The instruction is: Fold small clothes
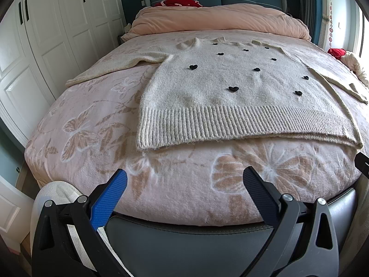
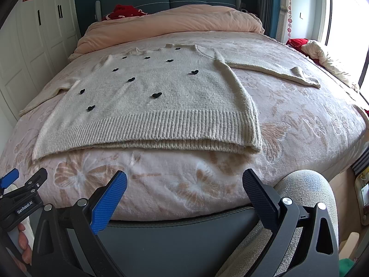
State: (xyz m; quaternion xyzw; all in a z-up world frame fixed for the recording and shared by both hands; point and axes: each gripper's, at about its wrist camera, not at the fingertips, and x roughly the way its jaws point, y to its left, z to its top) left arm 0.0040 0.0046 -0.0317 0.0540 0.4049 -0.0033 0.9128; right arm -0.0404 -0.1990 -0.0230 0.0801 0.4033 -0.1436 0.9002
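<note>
A cream knitted sweater (image 1: 230,97) (image 2: 147,106) dotted with small black hearts lies flat on the bed, ribbed hem toward me, both sleeves spread outward. Its left sleeve (image 1: 110,69) runs toward the wardrobe side; its right sleeve (image 2: 272,69) points toward the window side. My left gripper (image 1: 186,177) is open, held over the foot of the bed a short way before the hem, nothing between its fingers. My right gripper (image 2: 184,180) is open too, equally short of the hem. The left gripper's tip (image 2: 13,184) shows at the right wrist view's left edge, held by a hand.
The bed carries a pink butterfly-pattern blanket (image 1: 92,138) and a rolled peach duvet (image 1: 219,20) at the headboard. White wardrobe doors (image 1: 46,46) stand left. A dark padded footboard (image 1: 184,237) sits below the grippers. Red and cream cloth (image 2: 318,50) lies by the window.
</note>
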